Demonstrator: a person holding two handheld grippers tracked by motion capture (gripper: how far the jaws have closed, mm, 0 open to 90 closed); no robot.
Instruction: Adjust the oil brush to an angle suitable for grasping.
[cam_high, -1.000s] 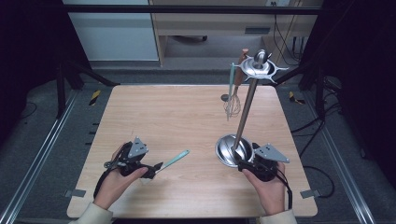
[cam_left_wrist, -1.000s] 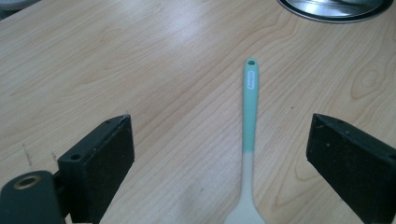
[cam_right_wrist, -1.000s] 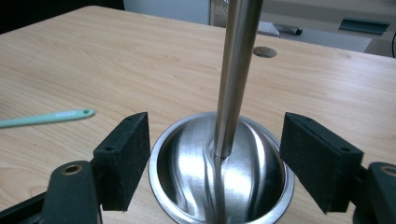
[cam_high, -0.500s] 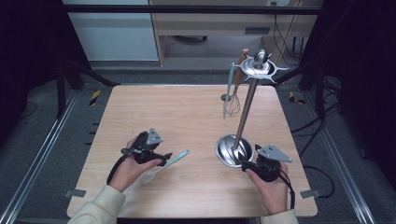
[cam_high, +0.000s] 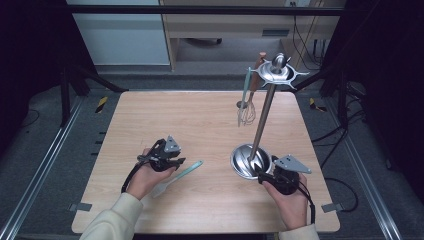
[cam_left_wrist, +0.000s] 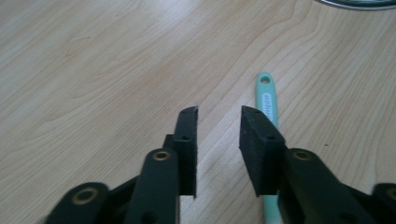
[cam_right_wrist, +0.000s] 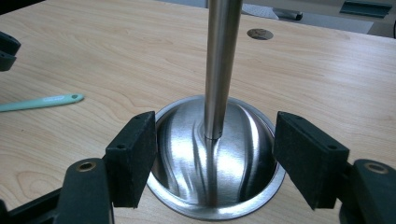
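High view: left gripper (cam_high: 175, 162) lower left of centre, over the near end of the teal spatula (cam_high: 179, 177) lying flat on the wooden table (cam_high: 150, 115). Right gripper (cam_high: 262, 172) lower right, at the steel stand (cam_high: 251, 161) base.

Left gripper view: jaws slightly spread, empty; spatula (cam_left_wrist: 267, 100) just right of them.

Right gripper view: jaws spread wide around the stand base (cam_right_wrist: 217, 154), not pinching.

spatula handle (cam_left_wrist: 267, 103) | small white print | too blurred to read
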